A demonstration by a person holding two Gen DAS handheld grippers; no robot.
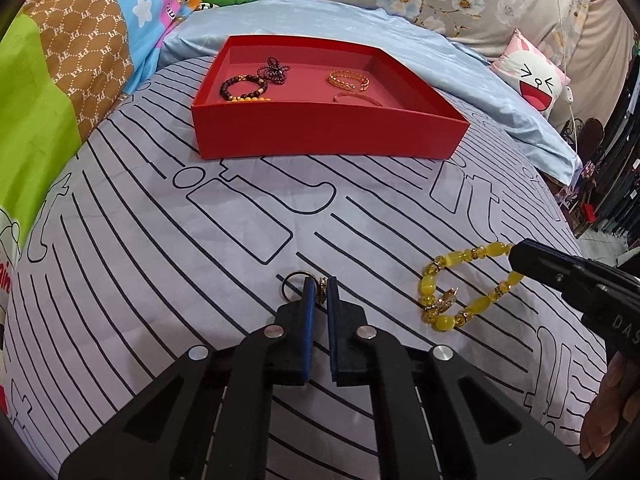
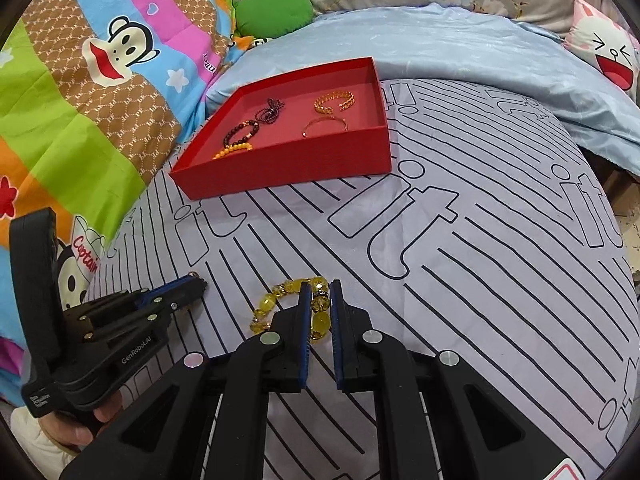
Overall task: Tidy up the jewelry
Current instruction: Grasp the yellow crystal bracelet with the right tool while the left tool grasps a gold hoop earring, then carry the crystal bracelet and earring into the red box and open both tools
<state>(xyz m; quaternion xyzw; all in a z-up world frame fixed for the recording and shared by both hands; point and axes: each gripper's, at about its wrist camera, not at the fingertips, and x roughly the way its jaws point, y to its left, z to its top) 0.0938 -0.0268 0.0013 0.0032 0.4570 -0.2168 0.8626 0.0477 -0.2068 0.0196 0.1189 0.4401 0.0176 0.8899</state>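
Left gripper (image 1: pixel 320 286): jaws closed on small gold ring (image 1: pixel 323 285).
Right gripper (image 2: pixel 319 290): jaws gripping yellow beaded bracelet (image 2: pixel 288 300).
Red rectangular tray (image 1: pixel 320 132): far, on bed.

A pale lilac bedsheet (image 1: pixel 360 208) carries black outlined stripes. The red cardboard tray (image 1: pixel 320 136) has a pinker floor, holding a dark brown beaded bracelet (image 1: pixel 242 86) and gold chain bracelet (image 1: pixel 348 80). The translucent yellow beaded bracelet (image 2: pixel 280 300) glints (gold spacers between). The fingertips' pads (image 2: pixel 306 320) are blue.
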